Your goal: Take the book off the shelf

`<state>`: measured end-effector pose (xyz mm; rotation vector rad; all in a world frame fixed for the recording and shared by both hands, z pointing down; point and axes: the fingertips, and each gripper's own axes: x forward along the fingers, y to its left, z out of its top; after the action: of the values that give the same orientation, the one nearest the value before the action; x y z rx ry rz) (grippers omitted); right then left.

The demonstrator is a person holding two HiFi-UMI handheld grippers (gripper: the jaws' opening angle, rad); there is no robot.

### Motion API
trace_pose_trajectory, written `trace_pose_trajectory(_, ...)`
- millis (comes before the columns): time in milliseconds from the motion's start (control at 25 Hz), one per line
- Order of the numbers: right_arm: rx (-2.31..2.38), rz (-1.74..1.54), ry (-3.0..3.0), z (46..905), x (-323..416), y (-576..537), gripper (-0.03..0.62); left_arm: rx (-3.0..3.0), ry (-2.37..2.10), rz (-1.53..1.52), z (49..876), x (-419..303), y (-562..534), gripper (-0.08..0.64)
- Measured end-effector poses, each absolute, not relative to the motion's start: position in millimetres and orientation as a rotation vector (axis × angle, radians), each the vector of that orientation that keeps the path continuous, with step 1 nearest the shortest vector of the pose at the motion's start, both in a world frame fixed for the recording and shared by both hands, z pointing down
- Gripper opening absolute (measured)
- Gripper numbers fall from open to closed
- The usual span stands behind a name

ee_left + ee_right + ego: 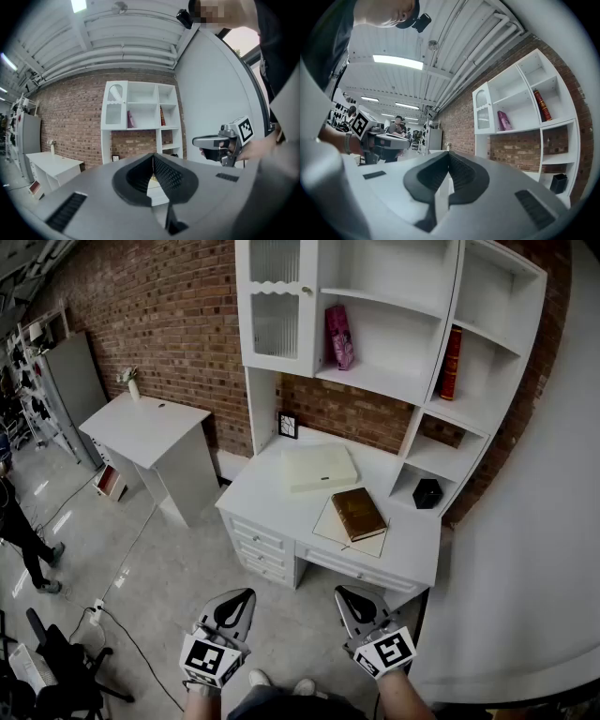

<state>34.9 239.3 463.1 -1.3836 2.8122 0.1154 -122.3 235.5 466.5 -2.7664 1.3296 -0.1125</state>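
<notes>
Right now I hold both grippers level and side by side, low before the body, aimed at the shelf (424,409) and well short of it. The forearms come up from the bottom edge of the head view. The left gripper (244,596) has its fingers (168,174) closed tip to tip with nothing between them. The right gripper (344,594) is closed and empty as well. A red book (451,362) stands upright in the shelf's right-hand column, against its left wall. A pink item (338,337), book or packet I cannot tell, leans in the shelf's middle compartment, beside the glass door (276,301). Under the shelf, on the counter (267,493), a brown book (358,513) lies flat on a pale sheet (326,524), apart from both grippers.
</notes>
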Motion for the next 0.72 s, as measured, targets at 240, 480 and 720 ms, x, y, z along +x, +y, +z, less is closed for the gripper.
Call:
trace_pose_trajectory(240,-1.393,0.122,2.813,460,19,239,0.014,-2.749,1.375,-0.095,461,-153,238,0.008)
trace_pose_trajectory(480,-1.350,0.111,2.813,458,-12,232,0.014,-2.767,1.425,-0.074,460,-180,236,0.008)
trace_pose_trajectory(720,-1.356,0.090,2.813,455,-58,211,0.015,-2.753,1.441,-0.052,463,-232,221,0.008)
